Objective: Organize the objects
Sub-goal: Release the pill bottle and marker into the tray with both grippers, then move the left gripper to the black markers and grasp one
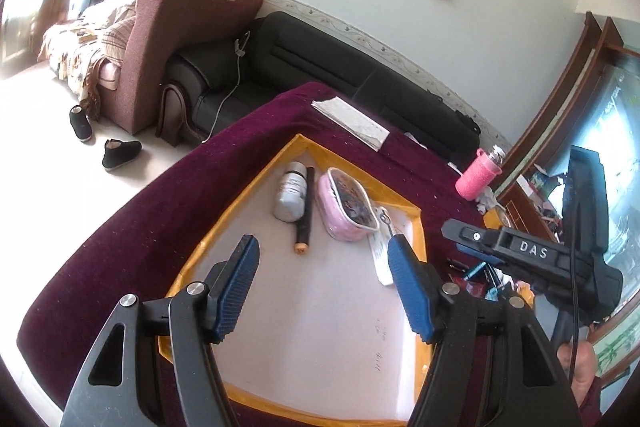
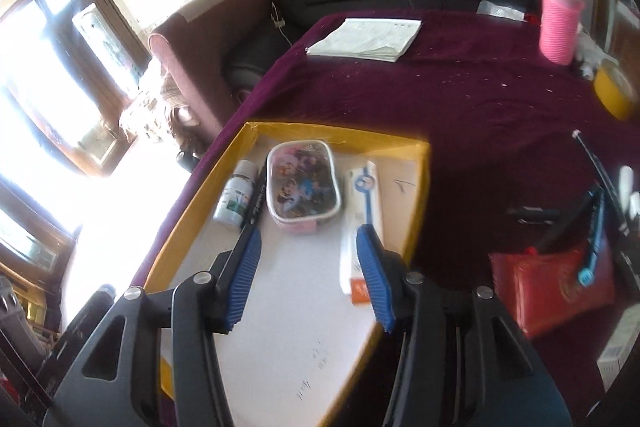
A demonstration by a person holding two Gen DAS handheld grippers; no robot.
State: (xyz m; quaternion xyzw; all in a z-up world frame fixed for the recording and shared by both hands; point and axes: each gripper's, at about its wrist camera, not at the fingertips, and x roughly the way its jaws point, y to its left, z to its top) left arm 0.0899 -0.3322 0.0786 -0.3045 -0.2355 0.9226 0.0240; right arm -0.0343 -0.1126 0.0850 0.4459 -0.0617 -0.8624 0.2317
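As the left wrist view is taken first, the left gripper is seen in the lower middle of the frame with its blue pads spread apart and nothing pinched between them. Under it a shallow yellow-rimmed tray is laid on a dark red cloth. In the middle of the frame a white bottle, a black marker and a pink pouch are lined side by side inside the tray, and a white tube box is partly hidden behind the right pad. At the right edge the right gripper is seen from the side, above some pens on the cloth

In the right wrist view, the right gripper is placed at the lower middle, its pads also spread, holding nothing. The same four things are found in the upper part of the tray: bottle, marker, pouch and tube box, with a blue-handled tool lying on the box. At the right a red packet with pens on it is seen, and a pink bottle stands at the upper right
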